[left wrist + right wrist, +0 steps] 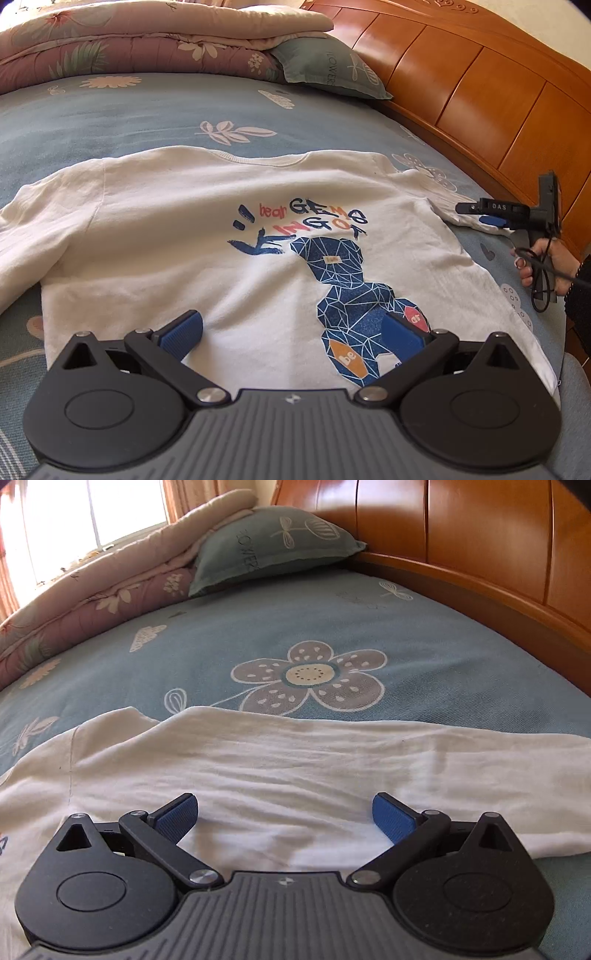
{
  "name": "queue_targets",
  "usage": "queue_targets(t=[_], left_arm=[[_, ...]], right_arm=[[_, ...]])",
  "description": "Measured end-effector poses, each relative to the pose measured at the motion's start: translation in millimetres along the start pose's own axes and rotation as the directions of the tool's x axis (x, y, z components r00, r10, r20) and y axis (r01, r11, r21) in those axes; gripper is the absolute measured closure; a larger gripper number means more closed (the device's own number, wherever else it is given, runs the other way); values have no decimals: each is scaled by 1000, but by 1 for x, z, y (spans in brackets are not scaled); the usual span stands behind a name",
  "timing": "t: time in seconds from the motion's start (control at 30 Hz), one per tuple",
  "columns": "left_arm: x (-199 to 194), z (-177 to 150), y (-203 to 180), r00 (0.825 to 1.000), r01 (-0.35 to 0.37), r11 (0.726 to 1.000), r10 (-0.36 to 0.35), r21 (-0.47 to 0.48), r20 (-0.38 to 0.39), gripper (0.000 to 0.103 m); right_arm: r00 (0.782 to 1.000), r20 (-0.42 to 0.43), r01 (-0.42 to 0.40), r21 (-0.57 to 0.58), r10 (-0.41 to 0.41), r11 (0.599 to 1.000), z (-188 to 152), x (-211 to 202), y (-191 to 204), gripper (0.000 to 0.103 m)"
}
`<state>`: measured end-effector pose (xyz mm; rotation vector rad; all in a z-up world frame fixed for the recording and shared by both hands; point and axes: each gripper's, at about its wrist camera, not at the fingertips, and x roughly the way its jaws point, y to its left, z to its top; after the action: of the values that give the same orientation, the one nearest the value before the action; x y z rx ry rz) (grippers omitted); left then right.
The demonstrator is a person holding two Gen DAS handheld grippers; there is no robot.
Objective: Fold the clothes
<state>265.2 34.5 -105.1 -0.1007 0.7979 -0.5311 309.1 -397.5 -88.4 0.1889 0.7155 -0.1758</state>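
A white long-sleeved shirt (207, 236) with a blue bear print lies flat and face up on the bed. My left gripper (291, 332) is open, hovering just above the shirt's lower hem. My right gripper (284, 818) is open over the shirt's right sleeve (295, 760), which lies spread sideways. In the left wrist view the right gripper (480, 216) shows at the right, held by a hand, at that sleeve's end.
The bed has a blue flowered sheet (147, 110). A folded pink quilt (129, 40) and a green pillow (328, 70) lie at the far side. A wooden headboard (480, 92) runs along the right, close to the right gripper.
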Motion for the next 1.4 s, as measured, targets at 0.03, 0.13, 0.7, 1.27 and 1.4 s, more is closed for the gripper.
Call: queue_targets(t=[0.03, 0.13, 0.7, 1.27, 1.4], left_arm=[[0, 0, 0, 1000, -1, 1000, 1, 2, 0, 1], [1, 0, -1, 1000, -3, 1000, 3, 7, 2, 1], [1, -1, 0, 1000, 5, 1000, -5, 2, 11, 1], [2, -3, -3, 1000, -12, 999, 11, 37, 15, 1], [2, -3, -3, 1000, -12, 999, 12, 39, 14, 1]], right_arm=[[1000, 7, 4, -28, -4, 1000, -9, -8, -3, 0], [1000, 11, 11, -87, -10, 996, -26, -30, -10, 0], [970, 44, 209, 360, -240, 909, 20, -30, -163, 0], [986, 57, 135, 268, -155, 954, 9, -52, -130, 0], [985, 11, 163, 268, -173, 950, 16, -23, -147, 0]])
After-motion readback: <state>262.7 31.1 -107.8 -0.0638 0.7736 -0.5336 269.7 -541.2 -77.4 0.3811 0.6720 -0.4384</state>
